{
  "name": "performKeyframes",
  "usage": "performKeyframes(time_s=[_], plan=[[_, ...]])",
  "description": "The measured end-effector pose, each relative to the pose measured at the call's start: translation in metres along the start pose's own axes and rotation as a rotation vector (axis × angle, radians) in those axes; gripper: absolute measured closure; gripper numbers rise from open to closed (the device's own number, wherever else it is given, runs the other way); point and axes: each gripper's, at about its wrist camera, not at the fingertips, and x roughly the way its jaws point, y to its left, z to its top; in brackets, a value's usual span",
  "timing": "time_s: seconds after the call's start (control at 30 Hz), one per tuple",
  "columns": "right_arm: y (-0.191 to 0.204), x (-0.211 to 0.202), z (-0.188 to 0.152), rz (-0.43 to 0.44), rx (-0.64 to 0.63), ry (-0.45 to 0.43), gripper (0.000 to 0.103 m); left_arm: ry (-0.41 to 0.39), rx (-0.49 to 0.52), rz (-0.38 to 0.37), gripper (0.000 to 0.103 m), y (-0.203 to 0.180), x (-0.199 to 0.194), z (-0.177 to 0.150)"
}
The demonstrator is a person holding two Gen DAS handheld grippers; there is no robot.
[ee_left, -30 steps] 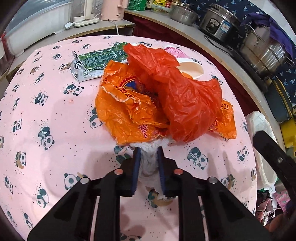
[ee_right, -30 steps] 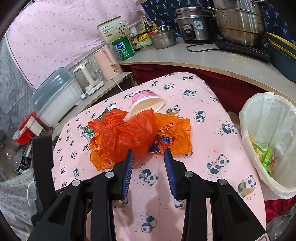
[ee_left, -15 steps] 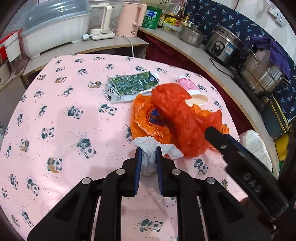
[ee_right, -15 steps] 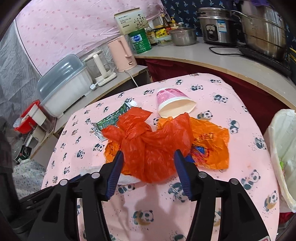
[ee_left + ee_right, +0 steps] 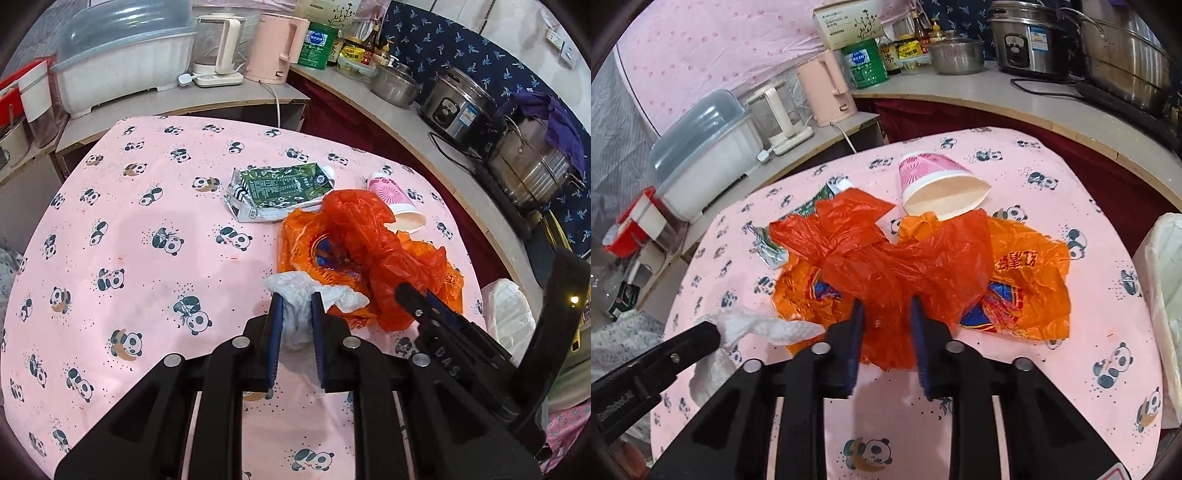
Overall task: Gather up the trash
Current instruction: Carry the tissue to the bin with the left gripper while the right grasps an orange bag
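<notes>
My left gripper (image 5: 295, 306) is shut on a crumpled white tissue (image 5: 299, 291), held just above the pink panda tablecloth (image 5: 147, 229); the tissue also shows in the right wrist view (image 5: 764, 325). My right gripper (image 5: 884, 310) has closed around the near edge of a red plastic bag (image 5: 886, 258), which lies on an orange printed bag (image 5: 1027, 280). A pink paper cup (image 5: 938, 184) lies on its side behind the bags. A flattened green carton (image 5: 277, 188) lies behind them to the left.
A white-lined trash bin (image 5: 1163, 295) stands off the table's right edge. Behind the table a counter holds a pink kettle (image 5: 277, 48), a white covered dish rack (image 5: 122, 62), a rice cooker (image 5: 458, 107) and steel pots (image 5: 532, 166).
My left gripper has pulled back from the bags with the tissue. My right gripper has moved forward to the red bag and its jaws have narrowed around it.
</notes>
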Motion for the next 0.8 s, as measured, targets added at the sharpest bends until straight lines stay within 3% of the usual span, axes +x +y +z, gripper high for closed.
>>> performKeyframes(time_s=[0.2,0.4,0.8], plan=[[-0.013,-0.047,0.008,0.025,0.044,-0.097,0.093,-0.026,0.024,-0.024,0.088,-0.019,-0.014,0.001],[-0.039,-0.095,0.014,-0.008,0.079,-0.191,0.100,-0.056,0.076,-0.063,0.088,-0.052,-0.030,0.002],[-0.110,-0.187,0.013,-0.039,0.175,-0.364,0.101,-0.070,0.235,-0.158,0.088,-0.150,-0.046,-0.015]])
